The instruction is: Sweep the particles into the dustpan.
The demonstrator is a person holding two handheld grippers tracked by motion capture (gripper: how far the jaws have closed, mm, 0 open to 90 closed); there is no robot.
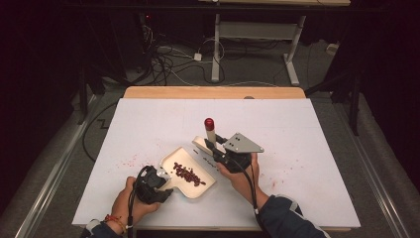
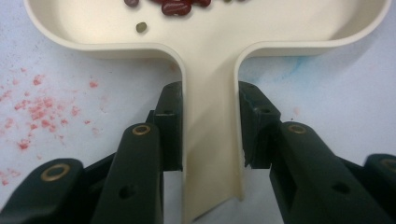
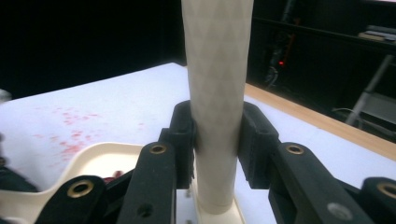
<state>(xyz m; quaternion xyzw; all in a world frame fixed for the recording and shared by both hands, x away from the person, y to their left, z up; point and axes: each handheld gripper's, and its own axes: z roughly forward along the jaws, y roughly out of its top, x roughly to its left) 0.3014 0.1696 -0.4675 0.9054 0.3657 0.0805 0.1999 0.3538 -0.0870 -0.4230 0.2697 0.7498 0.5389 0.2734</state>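
A cream dustpan (image 1: 190, 173) with a flat handle lies near the front of the white desk (image 1: 307, 163), a loose heap of dark red beans (image 1: 188, 173) in its tray. The left tool (image 1: 157, 186) is clenched on the dustpan's handle, pads pressed to both sides. The right tool (image 1: 212, 146) grasps a cream, textured brush handle (image 1: 211, 134) with a red tip (image 1: 209, 121), held upright at the pan's far edge. Red crumbs (image 1: 126, 161) speckle the desk left of the pan. Wide bare surface lies behind and to both sides; the desk's front edge is close behind the hands.
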